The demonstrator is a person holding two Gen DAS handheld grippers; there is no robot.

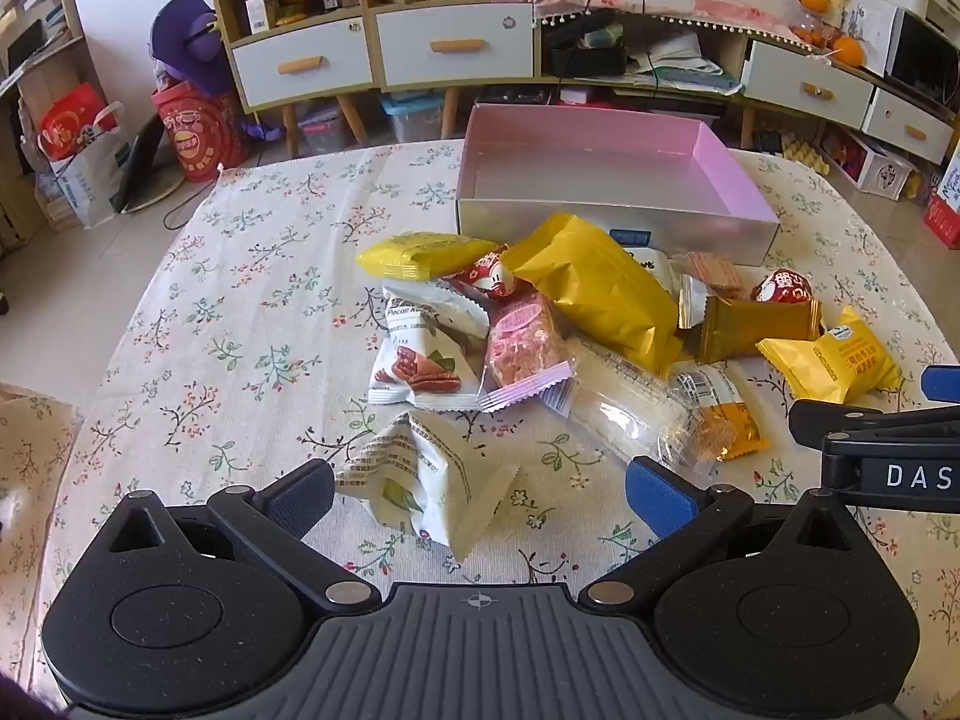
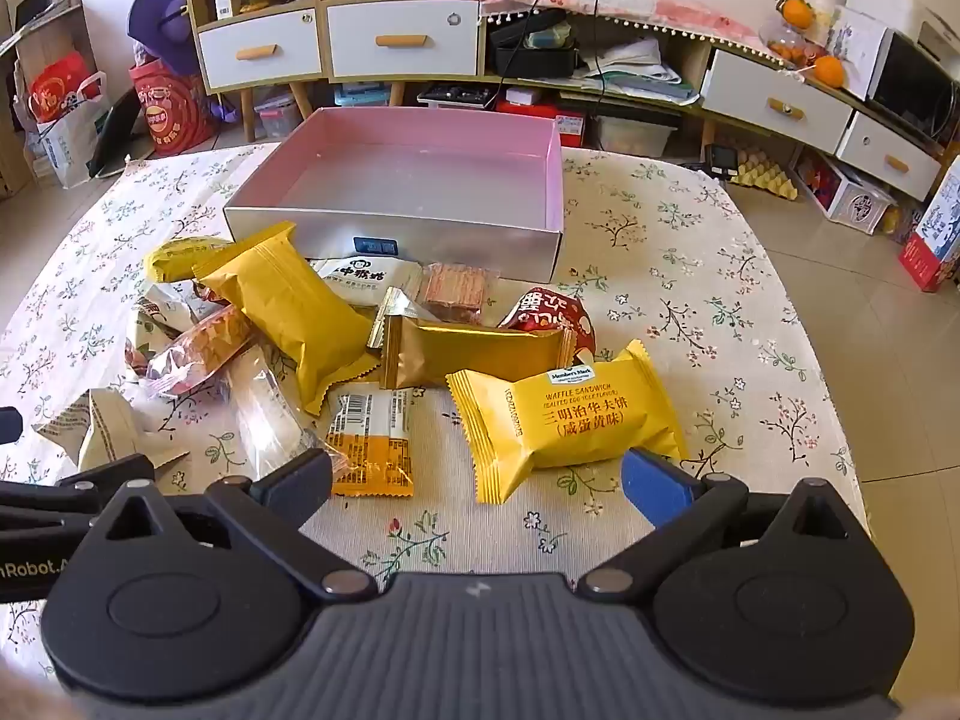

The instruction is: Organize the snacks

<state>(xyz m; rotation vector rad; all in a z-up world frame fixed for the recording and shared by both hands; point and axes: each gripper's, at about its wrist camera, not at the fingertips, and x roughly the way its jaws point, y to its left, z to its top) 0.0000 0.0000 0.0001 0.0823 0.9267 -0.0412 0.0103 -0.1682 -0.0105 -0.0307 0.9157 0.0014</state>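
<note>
Both tongs are gaping wide, gripping nothing: left tongs [image 1: 480, 495] hovering over a cream packet [image 1: 420, 480], right tongs [image 2: 477, 483] nearing a yellow waffle packet [image 2: 570, 420]. Snack pile [image 1: 570, 324] is lying on the floral bench [image 1: 240, 300], pink box [image 1: 600, 162] sitting at its 12 o'clock.

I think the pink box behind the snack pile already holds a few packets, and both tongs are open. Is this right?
Not quite. The pink box is empty, as the right wrist view shows; all snacks lie on the tablecloth before it. Both the left tongs and right tongs are open.
</note>
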